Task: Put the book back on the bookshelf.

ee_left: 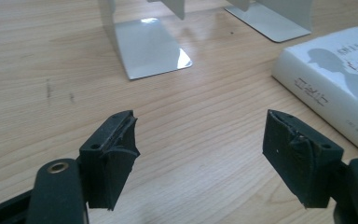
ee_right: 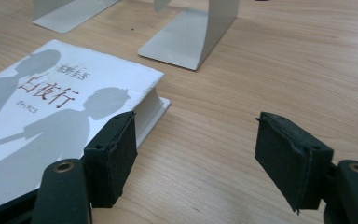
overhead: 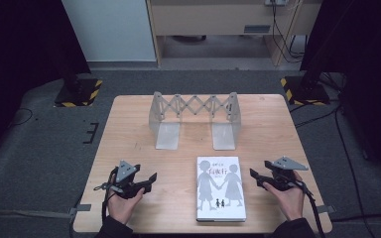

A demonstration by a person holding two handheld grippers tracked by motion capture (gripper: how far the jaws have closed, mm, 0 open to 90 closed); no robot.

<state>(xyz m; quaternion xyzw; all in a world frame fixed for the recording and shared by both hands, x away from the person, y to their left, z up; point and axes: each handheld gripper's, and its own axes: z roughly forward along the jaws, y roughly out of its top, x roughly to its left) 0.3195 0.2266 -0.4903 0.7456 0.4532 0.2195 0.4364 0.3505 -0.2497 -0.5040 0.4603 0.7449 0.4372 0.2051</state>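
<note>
A white book with grey silhouettes on its cover lies flat near the table's front edge, between the two hands. Its spine side shows at the right of the left gripper view, and its cover at the left of the right gripper view. My left gripper rests low on the table left of the book, open, with nothing between its jaws. My right gripper sits right of the book, open and empty. A grey expandable metal bookend rack stands behind the book.
The rack's two flat base plates lie on the wooden table toward the book. Dark carpet surrounds the table, with stands on yellow-black bases at the far left and right, and cables on the floor at right.
</note>
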